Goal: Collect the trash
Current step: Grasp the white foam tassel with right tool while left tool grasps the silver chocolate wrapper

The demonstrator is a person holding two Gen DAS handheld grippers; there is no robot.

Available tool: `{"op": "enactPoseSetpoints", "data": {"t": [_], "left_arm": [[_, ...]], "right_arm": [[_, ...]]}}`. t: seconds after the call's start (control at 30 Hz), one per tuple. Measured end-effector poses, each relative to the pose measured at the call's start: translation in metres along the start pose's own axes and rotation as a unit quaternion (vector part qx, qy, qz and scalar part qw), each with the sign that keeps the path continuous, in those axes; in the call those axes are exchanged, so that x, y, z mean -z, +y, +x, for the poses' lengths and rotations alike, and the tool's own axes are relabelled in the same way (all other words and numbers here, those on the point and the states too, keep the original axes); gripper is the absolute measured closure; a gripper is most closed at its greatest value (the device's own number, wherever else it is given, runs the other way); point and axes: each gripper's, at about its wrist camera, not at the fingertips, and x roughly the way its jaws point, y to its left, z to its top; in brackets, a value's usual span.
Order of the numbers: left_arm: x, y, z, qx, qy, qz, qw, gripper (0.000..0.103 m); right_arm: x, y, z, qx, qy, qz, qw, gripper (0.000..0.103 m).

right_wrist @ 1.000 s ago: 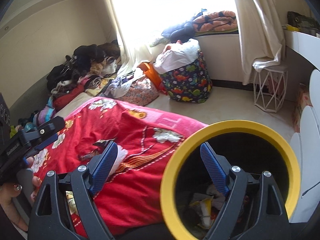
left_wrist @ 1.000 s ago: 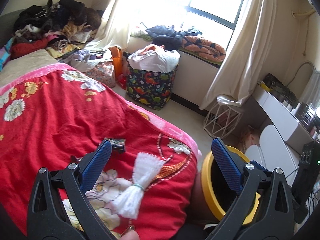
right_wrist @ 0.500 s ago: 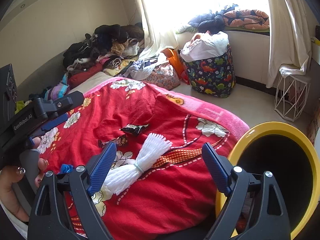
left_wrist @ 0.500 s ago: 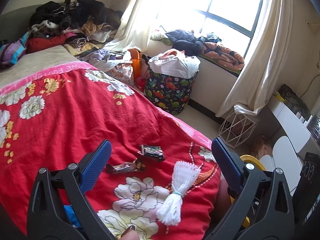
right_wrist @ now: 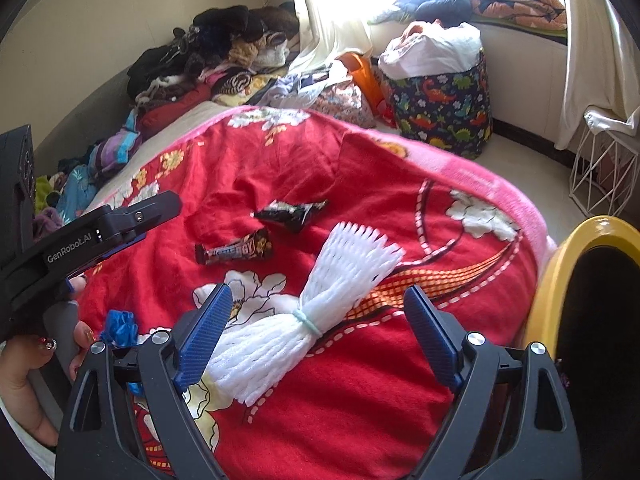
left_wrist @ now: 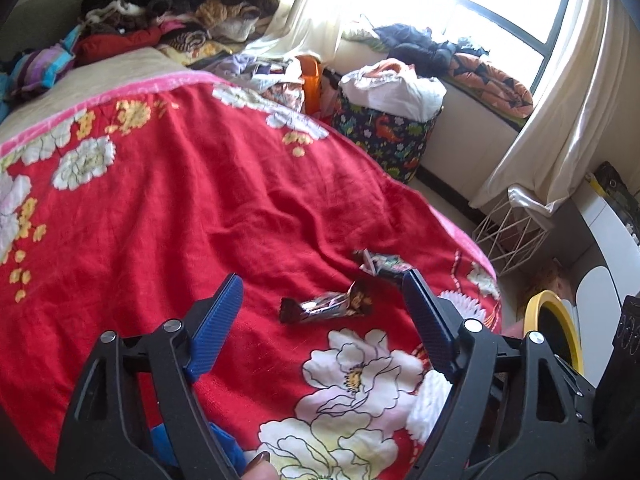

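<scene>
the left claw (left_wrist: 320, 304) is spread wide and empty, and over the last second it has swung away from the yellow bin (left_wrist: 554, 334) and the white foam net (left_wrist: 432, 404) to frame a crinkly candy wrapper (left_wrist: 326, 306) at the centre of its view, so this wrapper looks like the next pick. the right claw (right_wrist: 318, 322) is released too, now lifted off the bin mouth (right_wrist: 560, 272) and hovering over the foam net (right_wrist: 320, 312), a soft ribbed mesh sleeve cinched by a pale band. a second dark wrapper (right_wrist: 290, 212) lies above the first, and a scrunched blue scrap (right_wrist: 120, 326) at lower left, all on the wrinkled red floral blanket (right_wrist: 360, 380)
</scene>
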Motion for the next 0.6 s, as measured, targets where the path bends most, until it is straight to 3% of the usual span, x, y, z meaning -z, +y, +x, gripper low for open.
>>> {"op": "enactPoseSetpoints", "data": {"t": [0.07, 0.23, 0.27, 0.33, 0.43, 0.53, 0.6], "left_arm": [[0.003, 0.003, 0.009, -0.001, 0.011, -0.002, 0.9999, 0.036], [0.007, 0.008, 0.032, -0.003, 0.042, -0.002, 0.9991, 0.037], [0.008, 0.009, 0.037, -0.005, 0.046, -0.002, 0.9989, 0.037], [0.01, 0.012, 0.045, -0.005, 0.057, -0.007, 0.9983, 0.038], [0.015, 0.014, 0.054, -0.006, 0.067, -0.013, 0.9977, 0.043], [0.018, 0.012, 0.056, -0.006, 0.065, -0.008, 0.9978, 0.046], [0.018, 0.01, 0.057, -0.005, 0.066, -0.005, 0.9978, 0.054]], "right_arm": [[0.003, 0.002, 0.013, -0.005, 0.016, -0.001, 1.0, 0.019], [0.014, 0.001, 0.04, -0.015, 0.058, 0.002, 0.998, 0.034], [0.016, -0.001, 0.043, -0.017, 0.059, 0.006, 0.998, 0.036], [0.019, -0.002, 0.042, -0.025, 0.057, 0.009, 0.998, 0.053], [0.019, -0.003, 0.037, -0.036, 0.055, 0.007, 0.998, 0.066], [0.02, -0.005, 0.029, -0.043, 0.05, 0.013, 0.998, 0.071], [0.022, -0.006, 0.022, -0.046, 0.044, 0.018, 0.998, 0.072]]}}
